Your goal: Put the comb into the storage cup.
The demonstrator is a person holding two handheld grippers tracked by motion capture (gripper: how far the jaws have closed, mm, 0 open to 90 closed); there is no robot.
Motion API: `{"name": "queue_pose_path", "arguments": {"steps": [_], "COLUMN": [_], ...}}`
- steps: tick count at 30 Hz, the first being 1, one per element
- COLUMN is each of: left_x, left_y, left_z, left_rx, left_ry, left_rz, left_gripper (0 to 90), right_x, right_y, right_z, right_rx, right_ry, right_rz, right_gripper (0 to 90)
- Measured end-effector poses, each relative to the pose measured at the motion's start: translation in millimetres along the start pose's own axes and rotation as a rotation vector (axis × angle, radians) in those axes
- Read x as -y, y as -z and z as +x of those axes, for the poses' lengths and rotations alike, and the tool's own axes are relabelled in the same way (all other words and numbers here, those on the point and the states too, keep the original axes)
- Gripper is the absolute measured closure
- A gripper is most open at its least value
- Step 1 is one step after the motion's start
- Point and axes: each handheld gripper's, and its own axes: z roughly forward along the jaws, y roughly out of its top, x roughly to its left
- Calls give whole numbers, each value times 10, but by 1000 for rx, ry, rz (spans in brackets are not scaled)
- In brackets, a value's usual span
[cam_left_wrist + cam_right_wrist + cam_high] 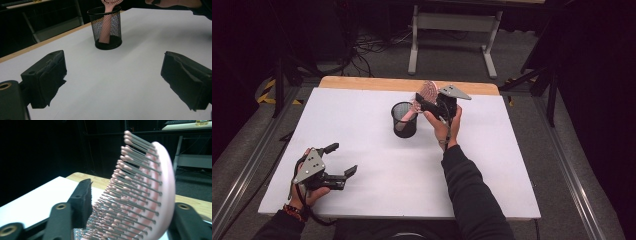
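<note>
While the pink hairbrush (428, 93) already stands handle-down in the black mesh cup (404, 120), its bristled head leaning out over the rim toward the right gripper (424, 102), the placing looks all but done; what is left, by judgement, is to back that gripper clear of the head without tipping the cup. Item, hairbrush: oval head, grey bristles with pink tips, handle visible through the mesh in the left gripper view (106, 27), foot resting at the cup's bottom. Item, mesh cup: upright, near the far middle of the white table (362, 130), well apart from the left gripper (343, 162). Item, right gripper: held up beside the cup's rim in the person's right hand (444, 127); its jaws stand partly apart with the brush head between them (147, 195), the left pad off the bristle tips with a gap showing, the right pad behind the head's back, where contact cannot be told; the grip reads as released. Item, left gripper: resting low near the table's front left corner, jaws wide apart, nothing between them but bare table top.
</note>
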Motion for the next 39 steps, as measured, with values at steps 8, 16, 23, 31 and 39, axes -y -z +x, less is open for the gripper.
{"name": "queue_pose_path", "arguments": {"steps": [8, 16, 23, 31, 39], "left_x": [-5, -2, 3, 6, 7], "left_y": [-5, -12, -18, -17, -23], "left_z": [-17, -19, -27, -17, -21], "left_rx": [-1, -3, -2, -4, -1], "left_ry": [-3, -11, 0, -4, -5], "left_rz": [-5, 2, 7, 9, 8], "left_gripper": [75, 75, 75, 76, 76], "right_x": [-24, -54, -84, -102, -147], "right_y": [25, 28, 34, 43, 80], "right_z": [-9, 7, 23, 35, 73], "right_rx": [19, 29, 40, 43, 66], "right_ry": [9, 59, 97, 100, 129], "right_rz": [-13, 2, 2, -3, -18], "right_gripper": [362, 332, 316, 286, 217]}}
